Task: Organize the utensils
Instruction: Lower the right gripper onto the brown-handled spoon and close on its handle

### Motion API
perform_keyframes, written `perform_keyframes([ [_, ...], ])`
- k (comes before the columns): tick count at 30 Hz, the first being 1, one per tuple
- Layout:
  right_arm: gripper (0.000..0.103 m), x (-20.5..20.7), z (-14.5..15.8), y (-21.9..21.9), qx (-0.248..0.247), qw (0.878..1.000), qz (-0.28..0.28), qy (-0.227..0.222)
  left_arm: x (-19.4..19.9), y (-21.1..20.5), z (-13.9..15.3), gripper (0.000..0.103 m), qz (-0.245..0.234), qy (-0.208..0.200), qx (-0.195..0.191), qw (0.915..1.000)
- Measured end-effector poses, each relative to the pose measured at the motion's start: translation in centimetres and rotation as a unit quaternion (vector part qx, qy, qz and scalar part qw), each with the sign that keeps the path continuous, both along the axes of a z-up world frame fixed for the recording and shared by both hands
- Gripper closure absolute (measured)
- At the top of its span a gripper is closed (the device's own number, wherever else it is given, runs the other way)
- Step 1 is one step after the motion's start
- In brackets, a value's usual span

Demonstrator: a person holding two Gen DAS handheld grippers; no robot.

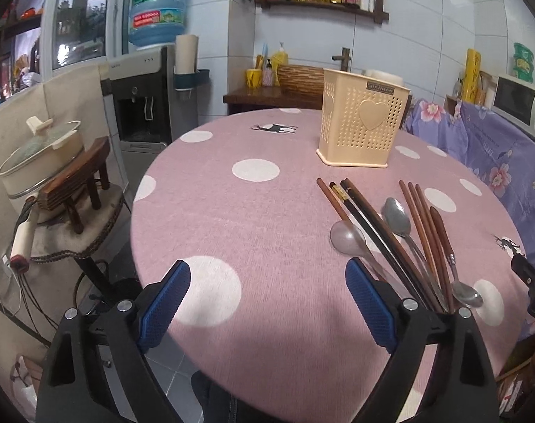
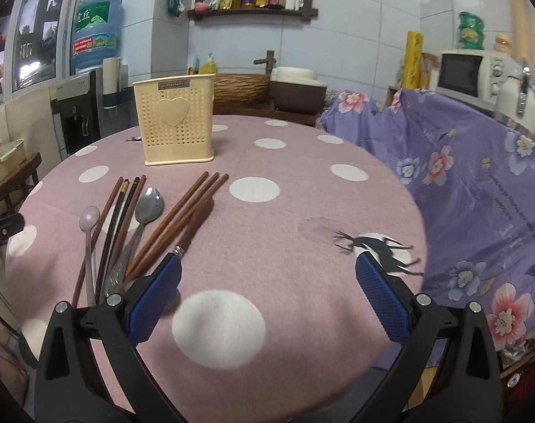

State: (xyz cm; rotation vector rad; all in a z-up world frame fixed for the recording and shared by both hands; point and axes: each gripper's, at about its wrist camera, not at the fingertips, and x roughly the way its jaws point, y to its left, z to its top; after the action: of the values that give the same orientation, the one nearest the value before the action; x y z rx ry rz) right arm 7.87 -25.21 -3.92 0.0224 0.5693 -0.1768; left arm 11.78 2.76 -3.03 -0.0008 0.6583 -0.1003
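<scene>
On the pink polka-dot tablecloth point(image 2: 302, 183), between the two grippers and nearer the person than the holder, lies a loose row of utensils: three reddish-brown chopsticks point(image 2: 182, 211) fanned side by side, a metal spoon point(image 2: 148, 204) with its bowl pointing away, a dark pair of chopsticks point(image 2: 121, 218), a single brown chopstick point(image 2: 101, 225), a pale translucent spoon point(image 2: 89, 216), and a wooden-handled spoon point(image 1: 443, 236) whose metal bowl points toward the person. All share roughly one long axis, running from the near table edge toward the cream perforated utensil holder point(image 2: 175, 120), which stands upright and apparently empty farther back, well apart from the row's far tips.

The row lies to the right of the left gripper point(image 1: 267, 303), with its right finger just beside the translucent spoon, and to the left of the right gripper point(image 2: 267, 292), whose left finger sits over the neck of the wooden-handled spoon. I judge both about equally near, the right one slightly better placed for the reddish chopsticks. Both grippers are spread wide with nothing between the blue pads point(image 2: 380, 296).

Since the pieces lie along the reach direction, a grasp would likely call for closing across their width. The thin chopsticks rest flat and close together, so picking one alone may be awkward.
</scene>
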Motion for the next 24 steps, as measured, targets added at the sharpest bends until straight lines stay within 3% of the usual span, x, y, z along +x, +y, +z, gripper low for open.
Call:
perform_keyframes([
  [5, 0.028, 4.4, 0.2, 0.4, 0.035, 0.998, 0.032, 0.046, 2.4, -0.8, 0.3, 0.021, -0.014, 0.023, 0.002, 0.9996],
  [9, 0.043, 8.0, -0.7, 0.8, 0.087, 0.989, 0.058, 0.100, 2.8, -1.3, -0.3, 0.026, -0.024, 0.041, -0.004, 0.9989],
  [13, 0.056, 10.5, -1.7, 1.9, 0.085, 0.986, 0.060, 0.134, 2.8, -1.5, -0.7, 0.026, -0.029, 0.054, -0.006, 0.9981],
  [19, 0.071, 12.6, -2.6, 2.8, 0.079, 0.982, 0.050, 0.164, 2.7, -1.0, -1.0, 0.026, -0.025, 0.063, -0.011, 0.9976],
  [24, 0.074, 13.4, -3.0, 3.1, 0.075, 0.981, 0.041, 0.174, 2.8, -1.1, -1.3, 0.026, -0.029, 0.066, -0.011, 0.9973],
])
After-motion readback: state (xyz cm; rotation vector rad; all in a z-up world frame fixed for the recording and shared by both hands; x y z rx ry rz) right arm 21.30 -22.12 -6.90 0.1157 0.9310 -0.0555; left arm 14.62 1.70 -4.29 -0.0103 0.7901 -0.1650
